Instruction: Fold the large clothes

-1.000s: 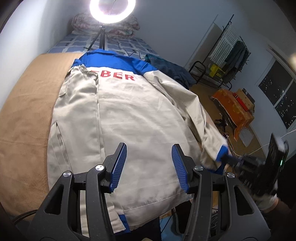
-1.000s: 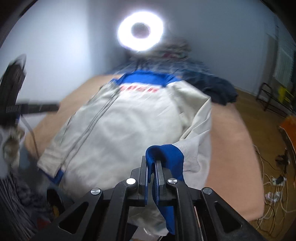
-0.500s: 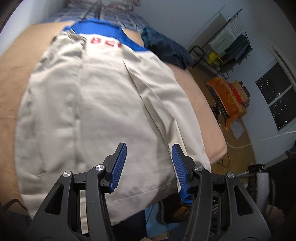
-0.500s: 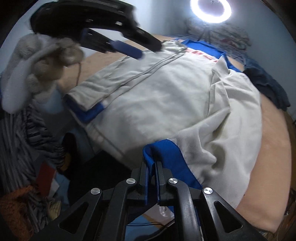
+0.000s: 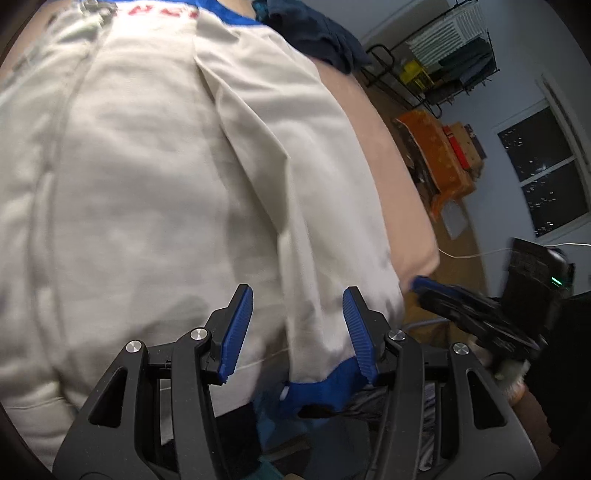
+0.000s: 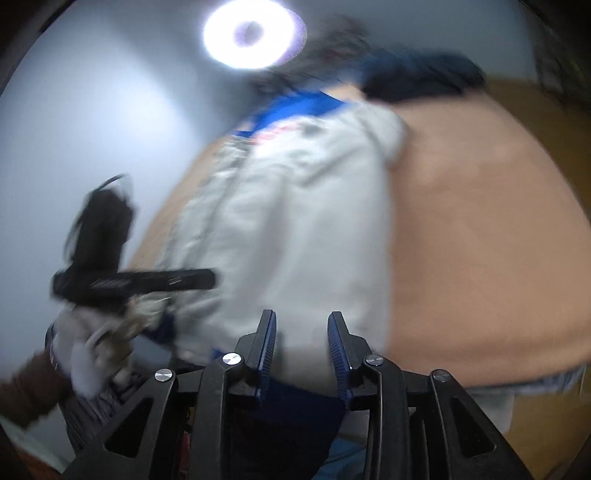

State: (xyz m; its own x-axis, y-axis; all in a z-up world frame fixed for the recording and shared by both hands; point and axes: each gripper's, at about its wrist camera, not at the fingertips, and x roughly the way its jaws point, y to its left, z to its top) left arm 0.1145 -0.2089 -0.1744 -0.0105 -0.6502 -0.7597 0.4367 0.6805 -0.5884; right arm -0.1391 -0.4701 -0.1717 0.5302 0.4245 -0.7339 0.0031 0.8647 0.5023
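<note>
A beige jacket (image 5: 147, 184) with a blue yoke and red letters lies flat on the bed, its right sleeve (image 5: 295, 166) folded in along its side. The sleeve's blue cuff (image 5: 325, 384) hangs at the bed's near edge. My left gripper (image 5: 299, 325) hovers open just above the hem, with nothing between its pads. My right gripper (image 6: 303, 350) is opening, with only the jacket's lower edge behind the gap and nothing pinched; this view is blurred. Each gripper shows in the other's view: the right gripper (image 5: 472, 310) beside the bed corner, the left gripper (image 6: 133, 280) in a gloved hand (image 6: 99, 350).
A tan blanket (image 6: 480, 240) covers the bed. A dark blue garment (image 5: 317, 40) lies beyond the jacket's shoulder. A ring light (image 6: 253, 33) shines at the bed's far end. On the floor to the right are a drying rack (image 5: 450, 48) and an orange object (image 5: 439, 162).
The right gripper has let go of the blue cuff and its jaws have parted. The left gripper has sunk closer to the jacket's hem. Both views tilted downward.
</note>
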